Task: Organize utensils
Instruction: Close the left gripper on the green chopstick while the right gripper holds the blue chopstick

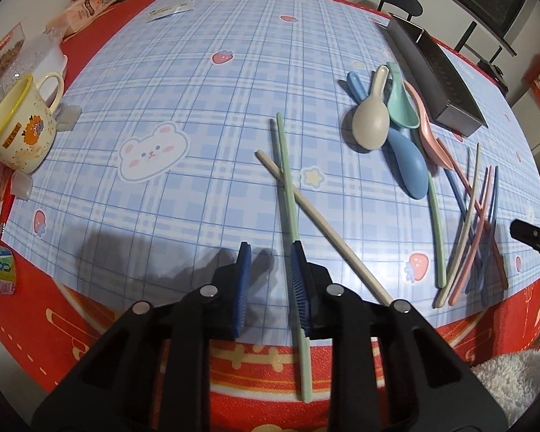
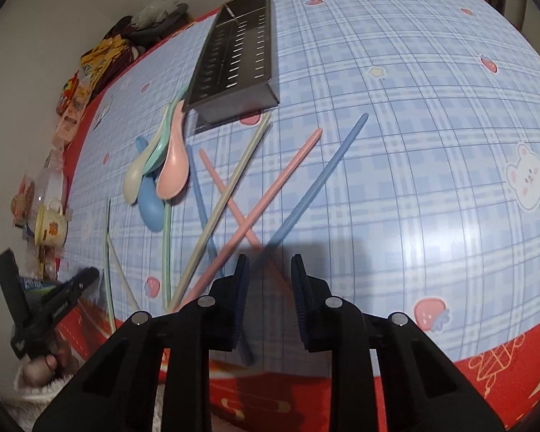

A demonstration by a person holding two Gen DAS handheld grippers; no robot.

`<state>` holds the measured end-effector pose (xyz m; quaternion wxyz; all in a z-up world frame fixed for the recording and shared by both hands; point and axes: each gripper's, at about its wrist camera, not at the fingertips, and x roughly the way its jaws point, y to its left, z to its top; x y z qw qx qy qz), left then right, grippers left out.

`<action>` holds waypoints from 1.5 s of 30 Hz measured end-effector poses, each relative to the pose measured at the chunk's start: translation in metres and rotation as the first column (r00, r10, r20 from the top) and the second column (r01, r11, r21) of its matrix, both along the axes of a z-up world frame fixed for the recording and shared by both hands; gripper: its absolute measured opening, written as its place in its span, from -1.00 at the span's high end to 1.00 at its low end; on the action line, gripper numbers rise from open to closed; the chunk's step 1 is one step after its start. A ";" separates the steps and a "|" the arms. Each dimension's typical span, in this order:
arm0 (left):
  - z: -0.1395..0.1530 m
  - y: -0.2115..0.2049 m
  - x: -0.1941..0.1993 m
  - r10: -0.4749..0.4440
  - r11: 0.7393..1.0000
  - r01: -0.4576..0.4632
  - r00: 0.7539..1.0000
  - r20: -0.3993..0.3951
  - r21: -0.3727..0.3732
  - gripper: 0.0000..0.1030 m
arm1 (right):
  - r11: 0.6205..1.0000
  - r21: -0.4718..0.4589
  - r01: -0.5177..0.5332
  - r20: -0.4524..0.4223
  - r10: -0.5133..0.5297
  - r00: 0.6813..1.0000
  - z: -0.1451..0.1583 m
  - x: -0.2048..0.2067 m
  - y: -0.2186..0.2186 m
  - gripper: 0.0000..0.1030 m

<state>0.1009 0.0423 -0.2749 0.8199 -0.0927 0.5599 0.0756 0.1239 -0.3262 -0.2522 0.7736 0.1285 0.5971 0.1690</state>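
Left tool (image 1: 270, 280) agape, mug (image 1: 19, 126) label perhaps unreadable

I see four spoons (image 1: 388, 122) heaped together on the mat (image 1: 198, 108), just left of the perforated tray (image 1: 435, 75). Nearer me, right of them, loose chopsticks (image 1: 475, 230) lie crossed in a pile. Two more chopsticks (image 1: 288, 187) cross at mid-mat, one running under my left gripper (image 1: 270, 284). A mug (image 1: 21, 122) stands at the far left edge

Bright overhead light, soft shadows, mild glare, heavy fisheye warping at edges.
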 end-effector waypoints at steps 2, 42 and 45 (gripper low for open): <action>0.000 0.001 0.001 -0.002 1.000 0.002 1.000 0.002 -0.007 0.50 | 1.000 0.001 0.031 -0.016 -0.031 0.999 -0.005 0.009 0.000 0.54; -0.015 -0.020 0.003 -0.060 0.998 0.061 0.998 -0.026 0.024 0.44 | 0.990 -0.139 0.031 0.008 -0.030 1.000 -0.021 0.013 0.012 0.87; -0.016 -0.025 0.002 -0.081 0.995 0.082 0.996 -0.026 0.054 0.44 | 0.989 -0.145 0.025 0.017 -0.022 1.000 -0.021 0.012 0.014 0.87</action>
